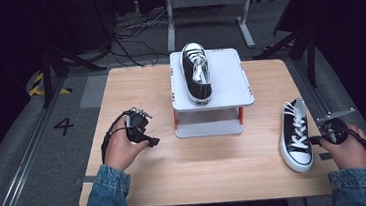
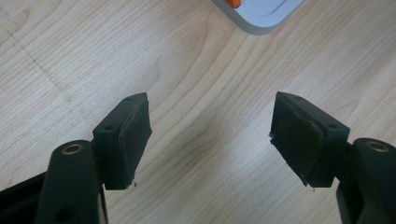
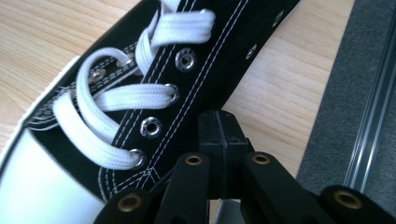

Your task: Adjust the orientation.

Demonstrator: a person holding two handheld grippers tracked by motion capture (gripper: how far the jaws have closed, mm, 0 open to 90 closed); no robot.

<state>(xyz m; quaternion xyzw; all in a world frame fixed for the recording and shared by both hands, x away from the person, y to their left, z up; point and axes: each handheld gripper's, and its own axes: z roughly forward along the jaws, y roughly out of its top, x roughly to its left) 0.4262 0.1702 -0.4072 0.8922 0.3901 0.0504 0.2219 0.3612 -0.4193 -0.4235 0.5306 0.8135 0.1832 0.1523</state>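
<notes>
Looking down from the high view, the right gripper (image 1: 324, 138) sits against the side of a black canvas sneaker with white laces (image 1: 295, 136) on the pale wooden table (image 1: 202, 171), while the left gripper (image 1: 146, 136) rests near a grey two-tier plastic stand (image 1: 229, 79) carrying a second black sneaker (image 1: 196, 74). The left gripper view shows its jaws spread wide over bare wood. The right gripper view shows jaws pressed together, seemingly pinching the sneaker's black edge beside the eyelets.

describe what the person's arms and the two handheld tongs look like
Both forearms wear blue denim sleeves with buttoned cuffs. The left black tongs carry two flat rectangular padded jaws on arms with brass-coloured rivets, and a black cable loops at the hand. The right black tongs match, with a grey plate on top.
</notes>
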